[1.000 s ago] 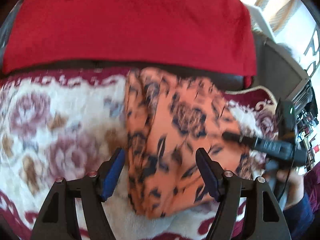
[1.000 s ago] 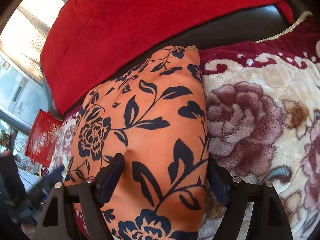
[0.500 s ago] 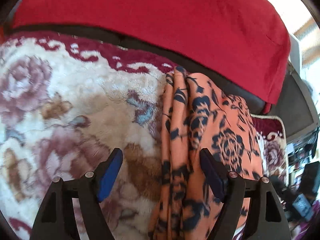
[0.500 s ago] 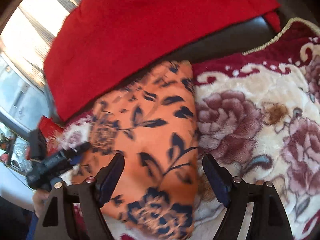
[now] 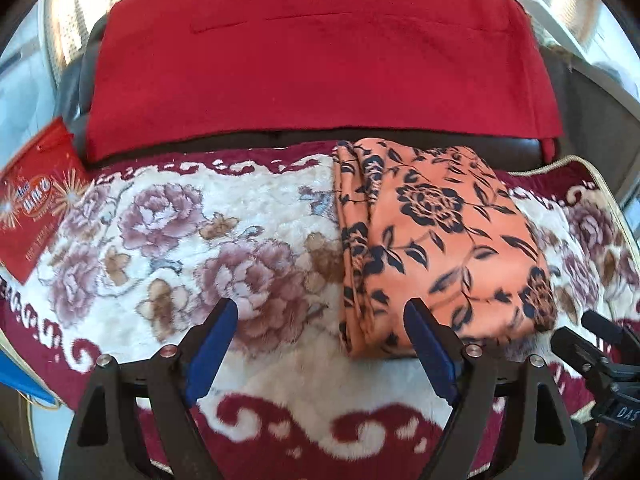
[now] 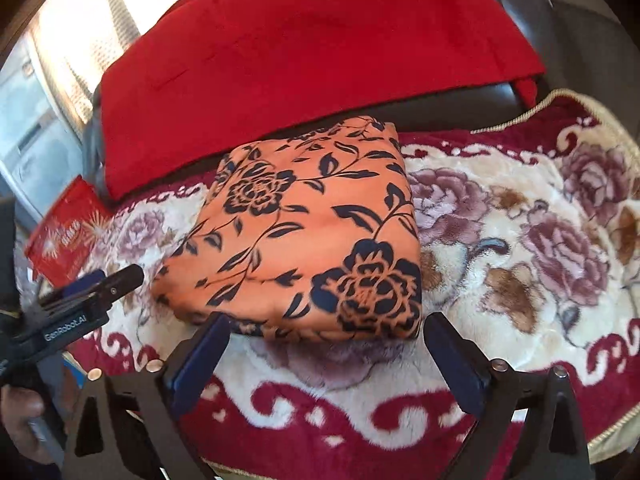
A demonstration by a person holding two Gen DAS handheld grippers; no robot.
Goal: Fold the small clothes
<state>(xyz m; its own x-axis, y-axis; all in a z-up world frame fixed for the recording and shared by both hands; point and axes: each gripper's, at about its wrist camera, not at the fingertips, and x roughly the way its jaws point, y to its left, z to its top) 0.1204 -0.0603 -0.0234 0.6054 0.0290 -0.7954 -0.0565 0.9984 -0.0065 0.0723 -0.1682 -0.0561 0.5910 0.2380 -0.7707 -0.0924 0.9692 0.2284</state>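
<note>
Both grippers have backed off the folded orange floral garment (image 6: pixel 304 236). Left gripper (image 5: pixel 320 344) and right gripper (image 6: pixel 326 356) jaws opening, nothing between. Garment lies toward the floral blanket's (image 5: pixel 160 240) back edge, below red cushion (image 5: pixel 312 60); open blanket along near edge.

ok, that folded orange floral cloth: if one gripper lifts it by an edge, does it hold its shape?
Probably not. The orange floral cloth is soft fabric in loose stacked layers, seen along its side, so it would likely sag and unfold. It looks light. Pushed across the plush blanket, it would probably bunch rather than slide.
</note>
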